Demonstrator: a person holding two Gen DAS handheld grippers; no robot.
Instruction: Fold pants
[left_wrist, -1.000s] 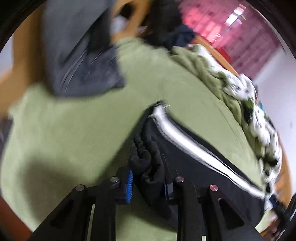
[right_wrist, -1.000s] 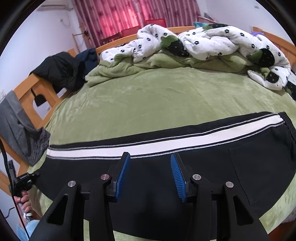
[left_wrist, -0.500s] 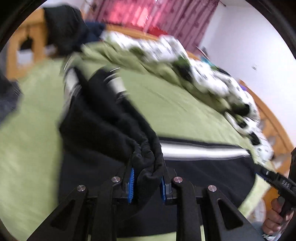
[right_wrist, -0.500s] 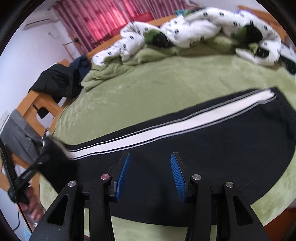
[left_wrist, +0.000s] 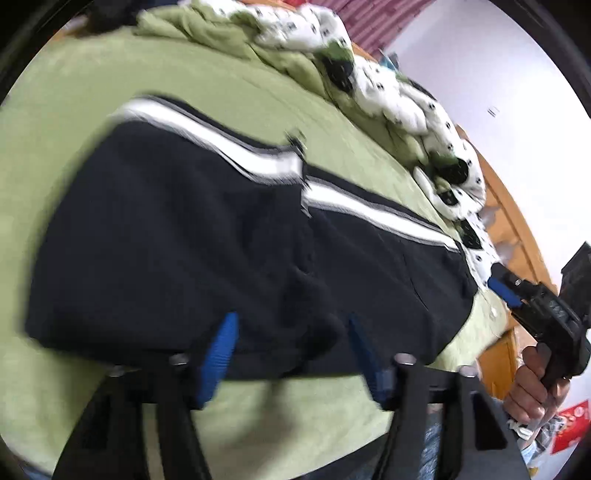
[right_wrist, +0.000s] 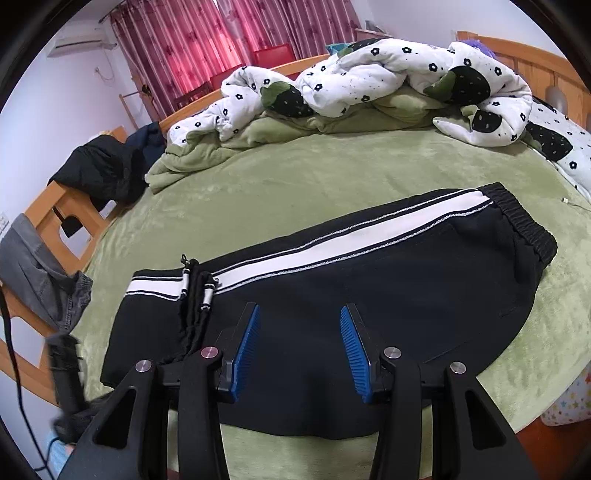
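Observation:
Black pants (right_wrist: 369, 266) with a white side stripe lie on the green bed, the leg end folded over the upper part so the cuffs (right_wrist: 195, 291) rest near the middle. The elastic waistband (right_wrist: 524, 225) is at the right. In the left wrist view the pants (left_wrist: 221, 240) fill the middle, blurred. My left gripper (left_wrist: 291, 354) is open and empty just above the pants' near edge. My right gripper (right_wrist: 299, 343) is open and empty above the near edge too; it also shows at the right of the left wrist view (left_wrist: 524, 299).
A white flowered quilt (right_wrist: 369, 81) and a green blanket (right_wrist: 295, 129) are bunched at the far side of the bed. Dark clothes (right_wrist: 107, 170) and grey jeans (right_wrist: 40, 273) hang on the wooden bed frame (right_wrist: 66, 206) at the left.
My left gripper carried the leg end over onto the upper part of the pants and let it go; its jaws opened. My right gripper stayed open over the pants.

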